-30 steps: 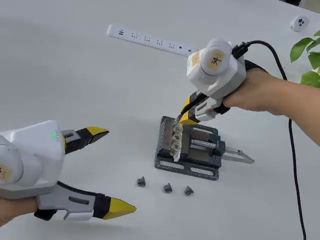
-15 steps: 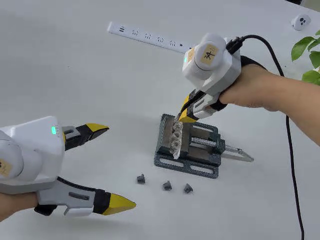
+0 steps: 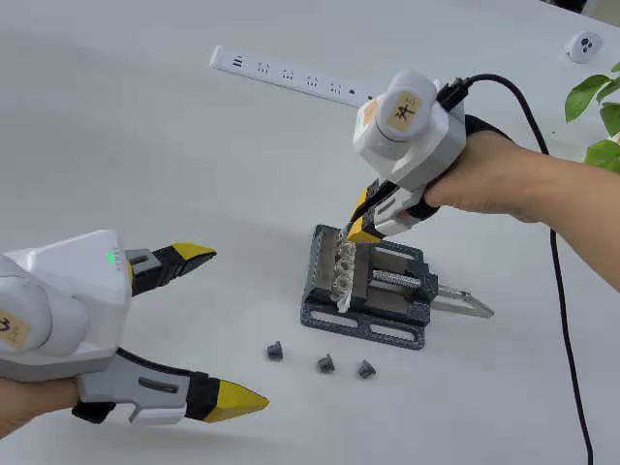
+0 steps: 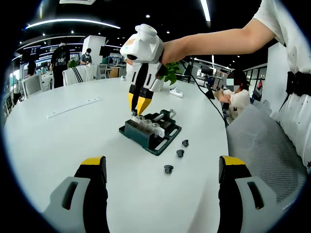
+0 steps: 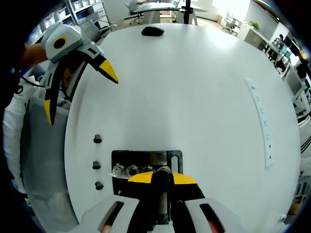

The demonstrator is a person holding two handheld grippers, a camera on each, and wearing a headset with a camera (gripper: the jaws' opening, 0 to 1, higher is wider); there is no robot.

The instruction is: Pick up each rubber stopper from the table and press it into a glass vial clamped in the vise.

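Note:
A dark vise [image 3: 373, 325] clamps a row of glass vials [image 3: 342, 267] in the middle of the white table. My right gripper [image 3: 351, 232] points down at the far end of that row, its yellow tips shut on what looks like a small dark rubber stopper. In the right gripper view its tips [image 5: 161, 178] hang just over the vials [image 5: 131, 170]. Three loose stoppers [image 3: 325, 363] lie on the table in front of the vise. My left gripper [image 3: 221, 326] hovers wide open to the left of them, holding nothing; its view shows stoppers [image 4: 180, 153] and vise [image 4: 148, 137] ahead.
A white power strip [image 3: 291, 76] lies at the far side of the table. The vise's screw handle [image 3: 465, 303] sticks out to the right. A black cable [image 3: 559, 262] trails from the right gripper past green leaves [image 3: 599, 107]. A small white device [image 3: 581, 44] sits far right.
The right gripper has tilted a little while staying over the far vial. The left gripper has drifted slightly lower in view, still open. Stoppers and vise have not moved.

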